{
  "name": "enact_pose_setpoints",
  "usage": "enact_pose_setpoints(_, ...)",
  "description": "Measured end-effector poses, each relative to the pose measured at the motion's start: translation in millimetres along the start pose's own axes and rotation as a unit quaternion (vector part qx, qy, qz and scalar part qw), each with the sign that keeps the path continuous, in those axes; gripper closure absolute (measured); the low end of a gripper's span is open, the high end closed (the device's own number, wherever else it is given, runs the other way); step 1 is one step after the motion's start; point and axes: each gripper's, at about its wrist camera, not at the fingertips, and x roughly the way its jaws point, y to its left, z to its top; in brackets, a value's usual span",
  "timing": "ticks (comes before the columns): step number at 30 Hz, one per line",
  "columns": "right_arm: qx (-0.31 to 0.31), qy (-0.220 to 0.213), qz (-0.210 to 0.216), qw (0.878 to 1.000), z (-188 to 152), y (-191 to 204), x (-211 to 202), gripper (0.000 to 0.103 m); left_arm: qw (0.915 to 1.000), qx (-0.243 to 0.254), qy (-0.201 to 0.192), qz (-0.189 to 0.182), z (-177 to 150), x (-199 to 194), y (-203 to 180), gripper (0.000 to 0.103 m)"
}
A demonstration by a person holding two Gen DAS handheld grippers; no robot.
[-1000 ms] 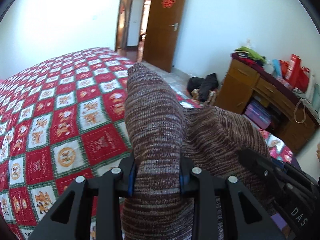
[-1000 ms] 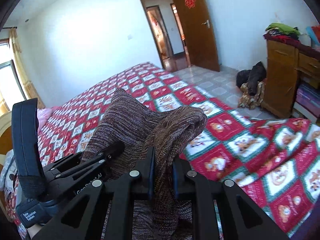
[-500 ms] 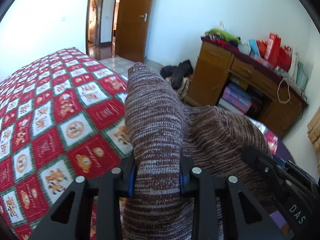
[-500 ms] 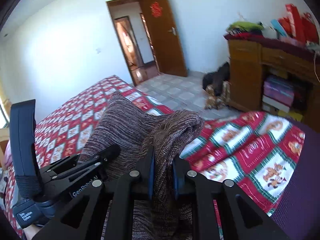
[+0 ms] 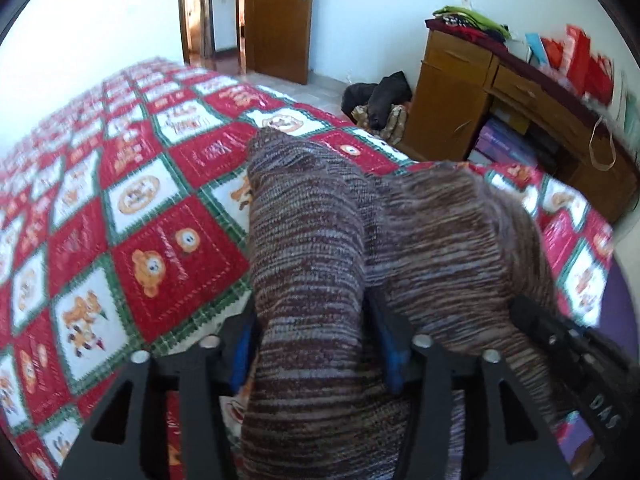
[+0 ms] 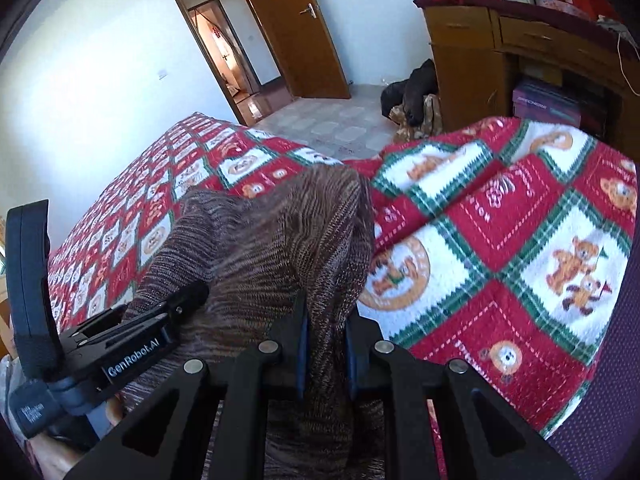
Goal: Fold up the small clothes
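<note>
A: What is in the left gripper (image 5: 312, 344)?

B: A brown striped knit (image 5: 308, 264) rises between its jaws toward twelve o'clock. The jaws have just been opening, and gaps show between the blue pads (image 5: 240, 354) and the cloth.

A: And the right gripper (image 6: 325, 344)?

B: Its jaws are pinched tight on another fold of the knit (image 6: 280, 236), which bulges toward eleven o'clock. The knit hangs over a bed (image 6: 500, 240) with a red, white and green bear quilt. A wooden desk (image 6: 464, 60) stands at one o'clock.
</note>
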Motion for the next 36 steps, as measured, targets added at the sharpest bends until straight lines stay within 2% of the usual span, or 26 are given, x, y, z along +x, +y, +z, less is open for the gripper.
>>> enact_pose_setpoints(2, -0.007, -0.002, -0.004, 1.000, -3, -1, -1, 0.086, 0.9997, 0.008, -0.012, 0.019, -4, -4, -1, 0.038)
enact_pose_setpoints(5, -0.014, -0.009, -0.015, 1.000, -10, -1, -9, 0.080, 0.9994, 0.015, -0.019, 0.023, -11, -15, -1, 0.037)
enact_pose_setpoints(10, 0.009, -0.034, -0.023, 0.999, -24, -3, -41, 0.077, 0.9979, 0.027, -0.047, 0.037, -25, -47, 1, 0.031)
enact_pose_setpoints(12, 0.006, -0.044, -0.034, 0.998, -31, -2, -58, 0.072, 0.9974, 0.028, -0.056, 0.035, -28, -57, 2, 0.030)
enact_pose_setpoints(16, 0.001, -0.067, -0.063, 0.996, -46, 3, -90, 0.047, 0.9958, 0.030, -0.081, 0.030, -37, -84, 3, 0.022)
enact_pose_setpoints(19, -0.009, -0.090, -0.085, 0.992, -59, 6, -116, 0.044, 0.9930, 0.037, -0.107, 0.033, -47, -106, 2, 0.017)
enact_pose_setpoints(21, -0.010, -0.099, -0.094, 0.991, -65, 8, -129, 0.041, 0.9911, 0.040, -0.123, 0.033, -54, -121, 3, 0.004)
enact_pose_setpoints(25, -0.009, -0.129, -0.095, 0.987, -78, 13, -156, 0.029, 0.9836, 0.041, -0.169, 0.046, -70, -155, 6, 0.000)
enact_pose_setpoints(31, -0.030, -0.159, -0.093, 0.982, -90, 30, -184, 0.028, 0.9788, 0.035, -0.195, 0.054, -82, -187, 7, 0.000)
enact_pose_setpoints(36, -0.048, -0.199, -0.100, 0.974, -99, 42, -215, 0.026, 0.9713, 0.030, -0.229, 0.057, -90, -218, 2, 0.000)
